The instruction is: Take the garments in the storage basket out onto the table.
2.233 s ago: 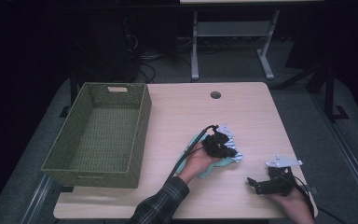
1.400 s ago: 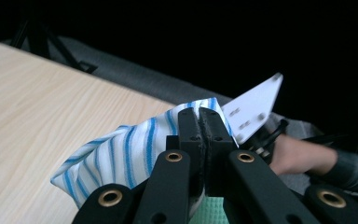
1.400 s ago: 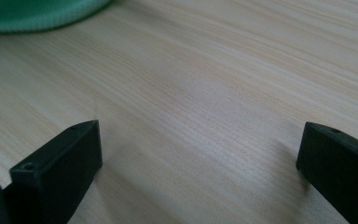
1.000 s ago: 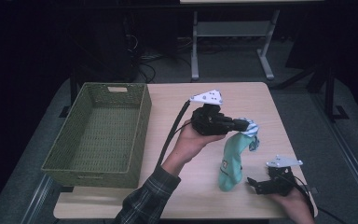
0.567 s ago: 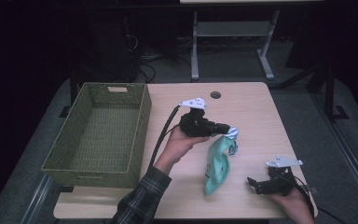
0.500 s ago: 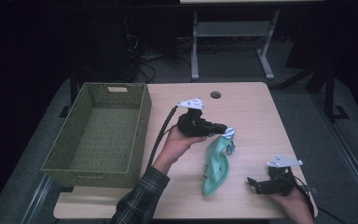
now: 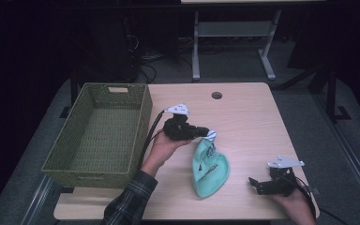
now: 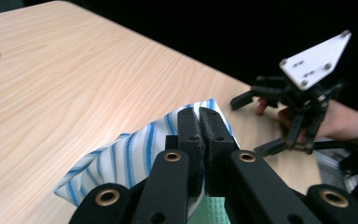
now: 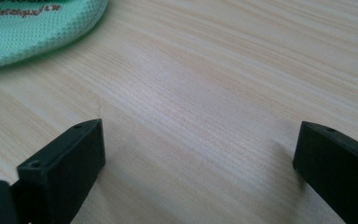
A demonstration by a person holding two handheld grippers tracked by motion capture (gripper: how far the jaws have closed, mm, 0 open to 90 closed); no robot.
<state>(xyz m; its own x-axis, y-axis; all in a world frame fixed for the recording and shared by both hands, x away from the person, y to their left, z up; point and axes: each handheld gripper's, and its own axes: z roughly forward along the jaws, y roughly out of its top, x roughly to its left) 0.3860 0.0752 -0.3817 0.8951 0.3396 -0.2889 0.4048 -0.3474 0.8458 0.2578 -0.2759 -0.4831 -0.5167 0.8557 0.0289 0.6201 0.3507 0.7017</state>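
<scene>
Left gripper [image 7: 205, 132]: I have it clamped on the cloth's [image 7: 208, 168] striped corner, mid-frame, so the rest hangs and drags on the table [image 7: 243, 112], probably bound for the basket [image 7: 98, 131] at left.
Right gripper [image 7: 258, 183]: jaws apart, idle at lower right, clear of the cloth.
Count: one cloth, one basket, two grippers.

Dim room, dark surroundings, table [image 7: 243, 112] evenly lit (soft shadows), near tool parts blurred
</scene>
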